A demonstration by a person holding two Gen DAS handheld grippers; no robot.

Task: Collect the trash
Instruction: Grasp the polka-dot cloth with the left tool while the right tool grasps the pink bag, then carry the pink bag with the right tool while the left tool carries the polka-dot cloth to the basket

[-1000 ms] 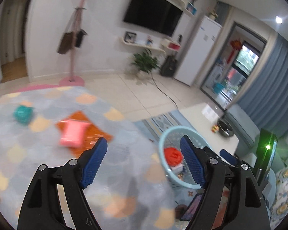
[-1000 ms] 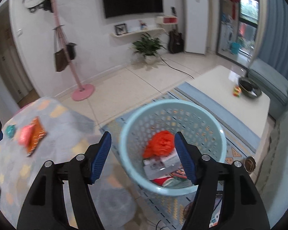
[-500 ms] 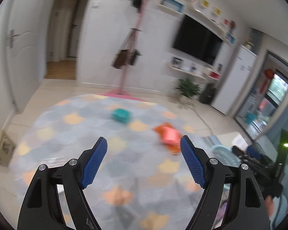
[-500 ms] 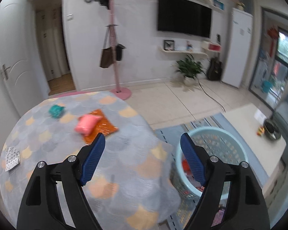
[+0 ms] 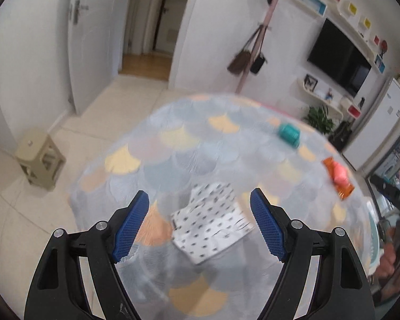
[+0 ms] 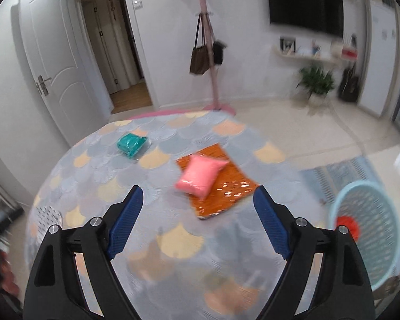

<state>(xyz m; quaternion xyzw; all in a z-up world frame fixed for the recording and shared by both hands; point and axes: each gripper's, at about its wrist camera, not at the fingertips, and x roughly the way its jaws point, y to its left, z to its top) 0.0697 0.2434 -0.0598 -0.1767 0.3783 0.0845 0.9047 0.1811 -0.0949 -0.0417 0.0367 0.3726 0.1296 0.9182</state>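
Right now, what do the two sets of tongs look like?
Both match: the left tongs and right tongs have black angular frames with triangular cut-outs, silver round screw heads at the joints, and blue finger pads with a fine ribbed texture. No cables or sleeves show.

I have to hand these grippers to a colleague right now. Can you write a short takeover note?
Left gripper: open, empty, aimed at the white black-dotted packet on the scale-patterned tablecloth.
Right gripper: open, empty, facing the pink pouch, which lies on the flat orange foil wrapper.
The teal wrapped pack sits farther back on the table.
Done: the light blue plastic basket on the floor to the right already holds some red trash.
Left: all four table items still need to go in the basket.
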